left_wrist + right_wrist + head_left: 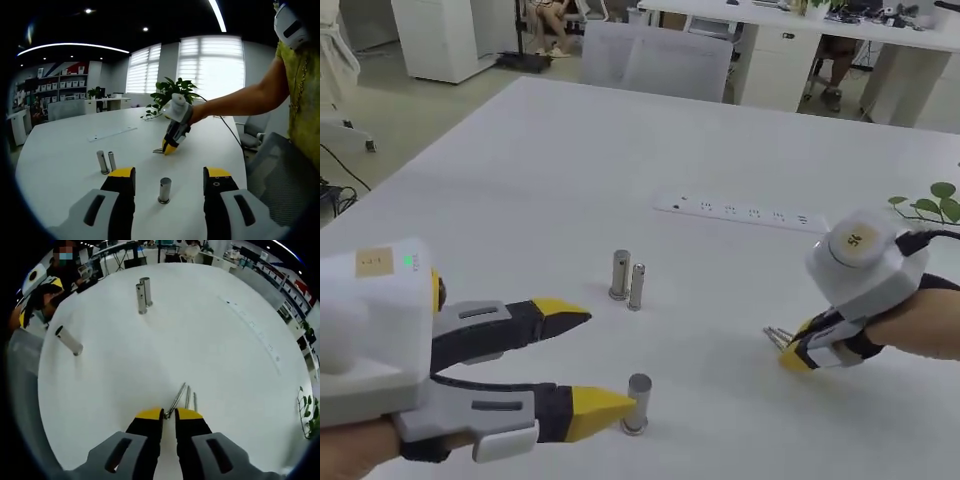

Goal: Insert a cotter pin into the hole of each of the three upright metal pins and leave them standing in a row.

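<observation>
Since the left gripper (610,360) is wide open with nothing in it, and the lone metal pin (638,400) sits right by its lower tip, I'd say the step in hand is steadying that pin while the right side brings a cotter pin over. That lone pin is upright on the white table (520,180), well out from the power strip (735,212) on the person's side. The other two metal pins (620,275) stand side by side between it and the strip. The right gripper (169,412) is down at the table, also on the person's side of the strip, off its plant end. Its jaws are almost together, with the end of one cotter pin (176,401) in the slit. It looks pinched, though I can't swear to it. The spare cotter pins (189,396) lie just beside it. My tips: grab the cotter pin by its looped end so the legs poke straight out, and clamp the metal pin low. I can't spot the hole from here, so find it before lining up, then go in level and slow so nothing tips.
</observation>
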Tool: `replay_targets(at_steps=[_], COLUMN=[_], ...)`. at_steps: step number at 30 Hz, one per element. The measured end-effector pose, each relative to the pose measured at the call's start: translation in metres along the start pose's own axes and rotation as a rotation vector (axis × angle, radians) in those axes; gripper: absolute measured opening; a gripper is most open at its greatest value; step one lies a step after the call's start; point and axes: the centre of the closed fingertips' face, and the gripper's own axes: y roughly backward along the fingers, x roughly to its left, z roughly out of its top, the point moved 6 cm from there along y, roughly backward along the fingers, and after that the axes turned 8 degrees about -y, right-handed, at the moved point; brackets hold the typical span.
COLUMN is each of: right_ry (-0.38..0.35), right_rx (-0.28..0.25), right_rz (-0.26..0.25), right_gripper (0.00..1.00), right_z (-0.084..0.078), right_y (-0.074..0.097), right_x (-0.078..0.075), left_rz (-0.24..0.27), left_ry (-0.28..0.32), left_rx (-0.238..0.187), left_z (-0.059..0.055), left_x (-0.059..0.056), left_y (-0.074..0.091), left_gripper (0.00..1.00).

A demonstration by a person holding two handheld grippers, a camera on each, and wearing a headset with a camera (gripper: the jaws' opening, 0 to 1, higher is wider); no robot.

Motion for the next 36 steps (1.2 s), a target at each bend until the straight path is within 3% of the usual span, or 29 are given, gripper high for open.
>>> replay_targets(at_steps=[6,32,36], right_ry=[0.085,0.119,0.141], right_rx=[0.054,0.175,0.183], right_rz=[-0.029,0.020,0.007], right_gripper=[0.08,0.09,0.07], right_z=[0.0012,0.0099,0.0101], right_y=[-0.0001,-0.0020,-0.0030], right_x=[-0.0052,-0.0062,-0.0057], left_rz=[0.000,0.002,0.002], left_ry=[0.003,-0.004,-0.005], left_rx=[-0.003,-0.002,0.003], left_z=[0.0008,0.0019,0.0005], left_x=[0.0002,0.0018,0.0020], left_y=[0.0005,0.0012,0.0019], left_gripper=[0.53,0.52,0.52])
